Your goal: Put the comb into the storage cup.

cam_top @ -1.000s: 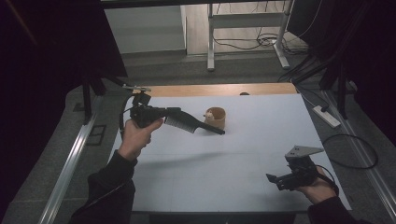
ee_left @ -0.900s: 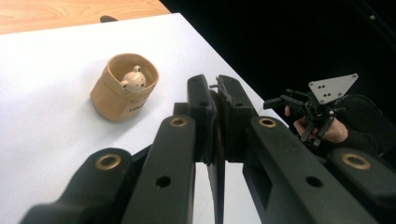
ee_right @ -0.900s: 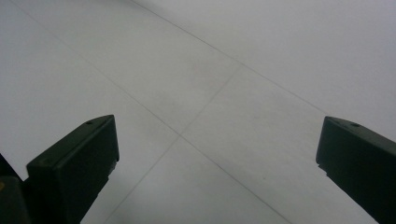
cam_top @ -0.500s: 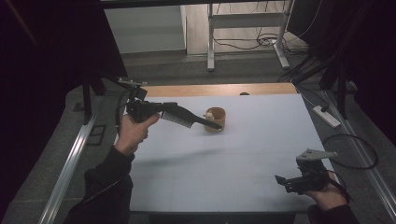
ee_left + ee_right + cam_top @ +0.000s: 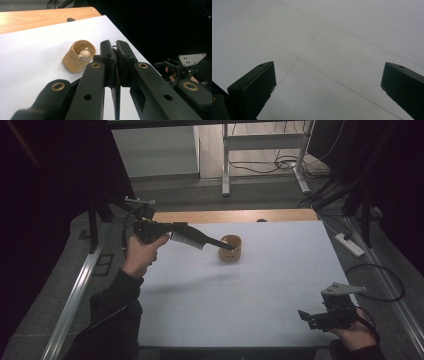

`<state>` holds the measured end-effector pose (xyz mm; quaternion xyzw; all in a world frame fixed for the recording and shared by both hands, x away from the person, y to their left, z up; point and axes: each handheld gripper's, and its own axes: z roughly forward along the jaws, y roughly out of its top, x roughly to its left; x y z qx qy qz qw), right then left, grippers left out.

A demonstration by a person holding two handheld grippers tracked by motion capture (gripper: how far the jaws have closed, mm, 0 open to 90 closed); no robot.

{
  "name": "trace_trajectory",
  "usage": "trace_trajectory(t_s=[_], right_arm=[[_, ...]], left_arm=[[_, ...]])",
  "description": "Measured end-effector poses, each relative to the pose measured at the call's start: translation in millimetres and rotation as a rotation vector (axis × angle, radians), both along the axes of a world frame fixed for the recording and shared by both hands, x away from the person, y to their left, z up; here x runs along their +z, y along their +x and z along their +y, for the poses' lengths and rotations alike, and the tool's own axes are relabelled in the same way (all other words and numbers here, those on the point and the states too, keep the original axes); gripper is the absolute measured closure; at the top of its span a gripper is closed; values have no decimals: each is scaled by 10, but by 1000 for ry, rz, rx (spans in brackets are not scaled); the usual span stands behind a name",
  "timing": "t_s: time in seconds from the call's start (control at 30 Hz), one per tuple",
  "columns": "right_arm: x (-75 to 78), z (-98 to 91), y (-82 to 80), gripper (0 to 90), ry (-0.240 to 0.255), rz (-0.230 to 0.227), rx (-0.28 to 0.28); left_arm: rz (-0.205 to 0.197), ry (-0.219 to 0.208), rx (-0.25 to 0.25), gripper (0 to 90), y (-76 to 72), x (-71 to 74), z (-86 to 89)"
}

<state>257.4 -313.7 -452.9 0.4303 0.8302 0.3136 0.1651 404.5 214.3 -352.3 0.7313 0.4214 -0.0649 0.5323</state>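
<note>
A table covered by a white sheet (image 5: 240, 290), with a strip of light wooden tabletop (image 5: 235, 215) showing along its far edge, is seen from the high view. Toward the far middle of the sheet stands a small tan, round, open-topped cup (image 5: 231, 248); in the left gripper view the same cup (image 5: 75, 60) is seen to hold a small beige figure (image 5: 84, 54) inside it. The left gripper (image 5: 172, 231) is held above the far left part of the sheet by the person's left hand (image 5: 141, 254), and its jaws are pressed together on a black comb with a long thin handle (image 5: 200, 240), gripped at the toothed end. The comb's handle tip is seen reaching the rim of the cup in the high view; whether it touches the cup or hangs above it cannot be told. In the left gripper view the two black jaws are seen closed on the comb's thin edge (image 5: 115, 75). The right gripper (image 5: 307, 317) is held low at the near right corner of the sheet, well apart from the cup, a grey three-cornered plate (image 5: 341, 289) on top of it. In the right gripper view its jaws are spread wide over bare white sheet (image 5: 332, 50) crossed by faint fold lines, with nothing between them.
</note>
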Motion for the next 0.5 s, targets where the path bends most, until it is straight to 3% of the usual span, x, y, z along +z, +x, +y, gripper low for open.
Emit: trace_trajectory(t_s=[0.5], right_arm=[[3, -8, -14, 4, 2, -3, 0]], left_arm=[[4, 23, 35, 838, 215, 79, -48]])
